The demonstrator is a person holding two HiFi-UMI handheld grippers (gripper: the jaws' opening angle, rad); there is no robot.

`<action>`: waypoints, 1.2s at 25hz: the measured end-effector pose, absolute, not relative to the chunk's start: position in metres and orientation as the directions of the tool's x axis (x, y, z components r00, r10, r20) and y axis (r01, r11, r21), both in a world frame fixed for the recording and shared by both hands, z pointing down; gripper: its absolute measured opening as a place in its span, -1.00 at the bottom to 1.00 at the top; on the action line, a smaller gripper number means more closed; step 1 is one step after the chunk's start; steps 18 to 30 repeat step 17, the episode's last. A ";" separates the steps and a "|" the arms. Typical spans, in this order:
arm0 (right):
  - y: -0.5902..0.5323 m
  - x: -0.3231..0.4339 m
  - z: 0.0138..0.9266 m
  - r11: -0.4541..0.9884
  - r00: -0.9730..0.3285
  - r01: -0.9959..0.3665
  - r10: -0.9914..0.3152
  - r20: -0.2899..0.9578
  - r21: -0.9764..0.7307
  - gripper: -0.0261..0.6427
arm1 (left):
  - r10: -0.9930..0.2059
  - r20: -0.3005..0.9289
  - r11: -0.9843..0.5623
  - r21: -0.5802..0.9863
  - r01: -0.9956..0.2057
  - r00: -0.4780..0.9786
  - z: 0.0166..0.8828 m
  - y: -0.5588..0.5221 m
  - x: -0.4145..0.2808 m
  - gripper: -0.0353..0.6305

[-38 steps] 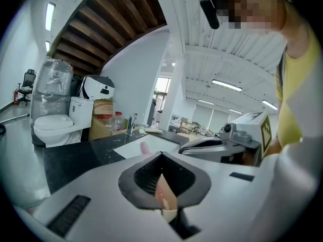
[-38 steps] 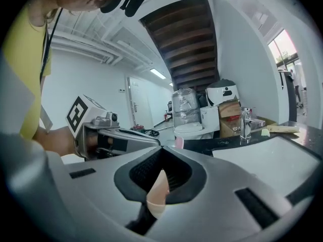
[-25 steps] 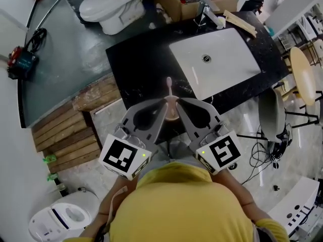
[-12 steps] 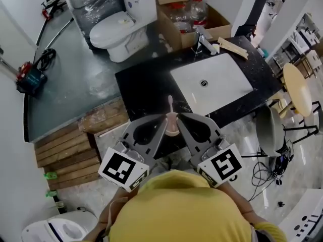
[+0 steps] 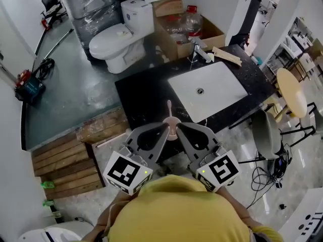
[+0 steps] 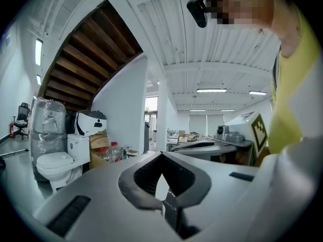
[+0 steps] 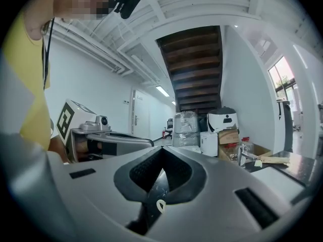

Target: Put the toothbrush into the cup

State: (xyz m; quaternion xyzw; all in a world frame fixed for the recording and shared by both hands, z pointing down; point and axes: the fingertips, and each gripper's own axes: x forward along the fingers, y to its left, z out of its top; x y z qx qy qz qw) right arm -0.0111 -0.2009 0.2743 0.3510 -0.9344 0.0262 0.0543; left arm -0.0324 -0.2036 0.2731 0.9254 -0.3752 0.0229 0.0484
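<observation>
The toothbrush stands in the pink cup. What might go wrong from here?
The pink cup stands close to the black counter's front edge; a knock could send it to the floor. The shut left gripper and right gripper show beside it in the head view; a careless move may tip the toothbrush out.

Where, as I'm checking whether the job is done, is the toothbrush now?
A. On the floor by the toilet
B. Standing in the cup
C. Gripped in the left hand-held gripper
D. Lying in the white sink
B: the toothbrush stands upright in the cup on the black counter.
</observation>
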 end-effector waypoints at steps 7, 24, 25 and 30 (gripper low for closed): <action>-0.194 -0.006 0.280 0.730 -0.725 -0.684 -0.678 0.117 -0.006 -0.88 | -0.661 0.085 -0.742 0.072 -0.666 0.745 0.282 -0.195 -0.028 -0.87; -0.192 -0.012 0.272 0.738 -0.730 -0.674 -0.674 0.117 0.042 -0.88 | -0.645 0.091 -0.756 0.073 -0.651 0.759 0.282 -0.192 -0.028 -0.87; -0.192 -0.012 0.272 0.738 -0.730 -0.674 -0.674 0.117 0.042 -0.88 | -0.645 0.091 -0.756 0.073 -0.651 0.759 0.282 -0.192 -0.028 -0.87; -0.192 -0.012 0.272 0.738 -0.730 -0.674 -0.674 0.117 0.042 -0.88 | -0.645 0.091 -0.756 0.073 -0.651 0.759 0.282 -0.192 -0.028 -0.87</action>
